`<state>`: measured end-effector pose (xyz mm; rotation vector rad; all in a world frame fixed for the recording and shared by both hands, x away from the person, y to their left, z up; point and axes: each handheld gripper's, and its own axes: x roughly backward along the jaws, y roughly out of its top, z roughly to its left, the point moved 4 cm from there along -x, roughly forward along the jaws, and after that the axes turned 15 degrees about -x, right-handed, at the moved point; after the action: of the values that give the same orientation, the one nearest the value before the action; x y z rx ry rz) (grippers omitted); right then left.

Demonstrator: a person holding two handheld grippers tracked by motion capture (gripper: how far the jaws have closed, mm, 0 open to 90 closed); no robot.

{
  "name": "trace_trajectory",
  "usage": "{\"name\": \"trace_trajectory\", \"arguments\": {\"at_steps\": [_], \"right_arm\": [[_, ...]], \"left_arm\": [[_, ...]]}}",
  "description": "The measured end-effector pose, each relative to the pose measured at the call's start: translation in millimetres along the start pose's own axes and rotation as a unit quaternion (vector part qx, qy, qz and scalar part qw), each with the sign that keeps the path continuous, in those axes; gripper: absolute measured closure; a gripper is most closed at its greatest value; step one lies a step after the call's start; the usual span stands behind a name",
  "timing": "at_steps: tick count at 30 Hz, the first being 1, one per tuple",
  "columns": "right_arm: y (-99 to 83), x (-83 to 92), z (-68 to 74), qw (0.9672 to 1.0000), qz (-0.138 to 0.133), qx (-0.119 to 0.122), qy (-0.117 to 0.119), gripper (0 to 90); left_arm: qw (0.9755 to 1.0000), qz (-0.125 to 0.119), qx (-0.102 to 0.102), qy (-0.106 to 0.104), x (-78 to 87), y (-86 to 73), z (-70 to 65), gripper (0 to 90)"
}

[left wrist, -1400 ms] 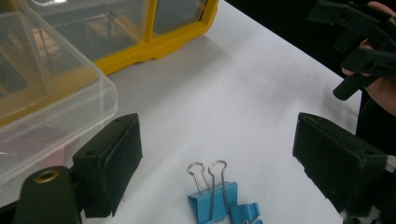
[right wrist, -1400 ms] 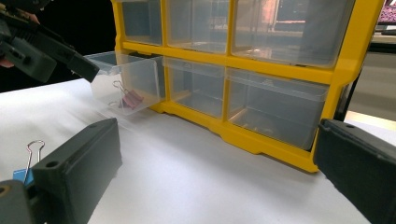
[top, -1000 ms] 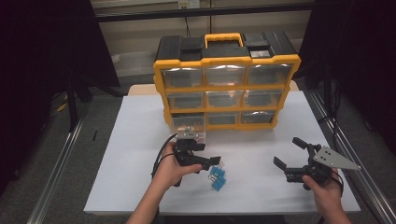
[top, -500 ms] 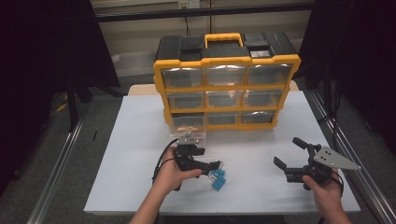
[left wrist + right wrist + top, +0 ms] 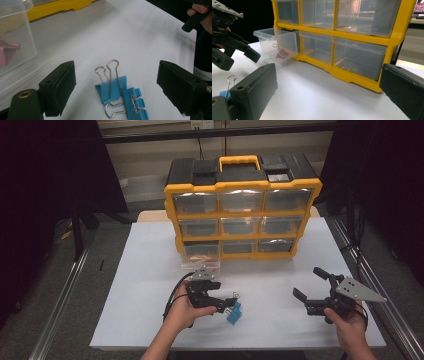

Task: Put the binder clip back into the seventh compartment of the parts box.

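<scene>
Two blue binder clips [image 5: 233, 312] lie side by side on the white table, wire handles pointing toward the cabinet. In the left gripper view the clips [image 5: 113, 88] sit between and just beyond the jaws, which do not touch them. My left gripper [image 5: 226, 304] hovers over them, open. To the right, my right gripper [image 5: 310, 284] is open and holds nothing; its view [image 5: 328, 75] faces the cabinet. One clear drawer [image 5: 200, 261] is pulled out of the bottom left slot, with a pink binder clip [image 5: 282, 53] inside.
The yellow and black drawer cabinet [image 5: 242, 215] stands at the back middle of the white table [image 5: 145, 270]. Its other clear drawers are pushed in. Metal rails run along both sides of the table, with dark curtains beyond.
My left gripper has drifted a little toward the near edge, closer over the blue clips. The right gripper has stayed where it was.
</scene>
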<state>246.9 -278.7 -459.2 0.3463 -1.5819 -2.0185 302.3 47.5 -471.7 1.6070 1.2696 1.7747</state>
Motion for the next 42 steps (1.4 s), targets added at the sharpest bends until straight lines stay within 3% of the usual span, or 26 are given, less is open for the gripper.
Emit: {"name": "trace_trajectory", "arguments": {"at_steps": [4,8,15,22,36,42], "right_arm": [[-0.1,-0.1,0.2,1.0000,0.001,0.001,0.000,0.8],[0.0,0.4,0.3,1.0000,0.001,0.003,-0.001,0.9],[-0.3,-0.1,0.5,1.0000,0.002,0.004,0.001,0.9],[-0.8,-0.1,0.4,1.0000,0.003,0.002,-0.001,1.0],[-1.1,1.5,-0.1,1.0000,0.003,0.002,-0.001,1.1],[-1.2,1.0,0.5,1.0000,0.005,0.001,-0.002,1.1]], "left_arm": [[1.0000,-0.005,-0.007,0.001,-3.0,-1.6,0.1,17.5],[0.9999,0.007,-0.010,-0.001,-7.2,-5.0,-1.9,18.8],[0.9998,0.000,-0.016,0.012,-15.9,-3.7,-0.7,25.9],[0.9994,0.013,-0.015,0.029,-23.1,-0.4,1.4,38.7],[0.9987,0.039,-0.023,0.022,-28.9,-0.7,-1.0,69.5],[0.9991,0.037,-0.016,0.015,-29.1,-1.2,-1.2,75.8]]}}
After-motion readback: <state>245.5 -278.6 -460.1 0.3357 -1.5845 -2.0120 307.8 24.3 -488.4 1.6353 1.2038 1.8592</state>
